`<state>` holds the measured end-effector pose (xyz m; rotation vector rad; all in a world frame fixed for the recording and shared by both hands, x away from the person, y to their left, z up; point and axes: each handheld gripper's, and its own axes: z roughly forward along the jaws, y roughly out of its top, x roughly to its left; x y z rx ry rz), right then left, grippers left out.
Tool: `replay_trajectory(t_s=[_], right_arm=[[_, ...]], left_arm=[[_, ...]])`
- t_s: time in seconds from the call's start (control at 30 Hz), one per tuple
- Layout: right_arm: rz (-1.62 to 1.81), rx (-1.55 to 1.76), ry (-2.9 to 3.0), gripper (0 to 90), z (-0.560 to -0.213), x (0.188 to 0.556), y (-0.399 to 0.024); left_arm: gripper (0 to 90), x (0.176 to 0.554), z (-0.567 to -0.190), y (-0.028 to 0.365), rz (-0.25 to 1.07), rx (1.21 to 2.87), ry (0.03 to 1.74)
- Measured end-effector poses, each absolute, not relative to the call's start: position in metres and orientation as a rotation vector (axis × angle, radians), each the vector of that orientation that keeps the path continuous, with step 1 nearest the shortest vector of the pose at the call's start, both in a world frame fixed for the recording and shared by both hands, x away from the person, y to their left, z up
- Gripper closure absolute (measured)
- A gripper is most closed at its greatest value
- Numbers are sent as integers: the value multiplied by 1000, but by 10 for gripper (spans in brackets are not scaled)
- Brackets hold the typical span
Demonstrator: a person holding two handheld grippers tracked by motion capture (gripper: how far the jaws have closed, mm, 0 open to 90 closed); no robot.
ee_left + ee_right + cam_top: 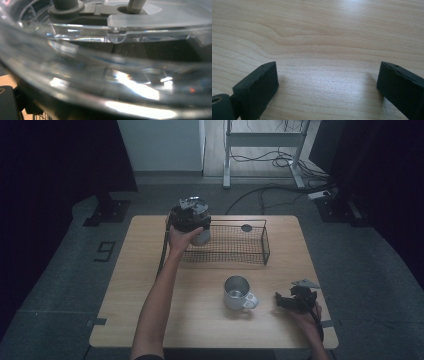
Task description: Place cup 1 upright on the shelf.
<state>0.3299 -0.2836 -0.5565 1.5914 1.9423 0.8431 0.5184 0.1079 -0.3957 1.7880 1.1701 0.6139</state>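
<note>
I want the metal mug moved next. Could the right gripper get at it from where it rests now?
Probably yes. The right gripper rests low on the table with its jaws wide apart and nothing between them, and the metal mug stands just beside it with bare wood between, handle turned that way.

The high view looks forward and down over the whole tabletop [150,285] from above its near edge, the right gripper view faces that same wood very close up, and the left gripper view presses against a clear container [105,75].
</note>
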Motion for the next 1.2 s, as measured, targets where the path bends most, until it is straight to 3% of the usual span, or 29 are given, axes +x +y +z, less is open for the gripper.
replay_trajectory(t_s=[1.2], right_arm=[[842,1591,1942,34,-556,330,-284]], left_arm=[[41,536,-442,101,590,1846,1256]])
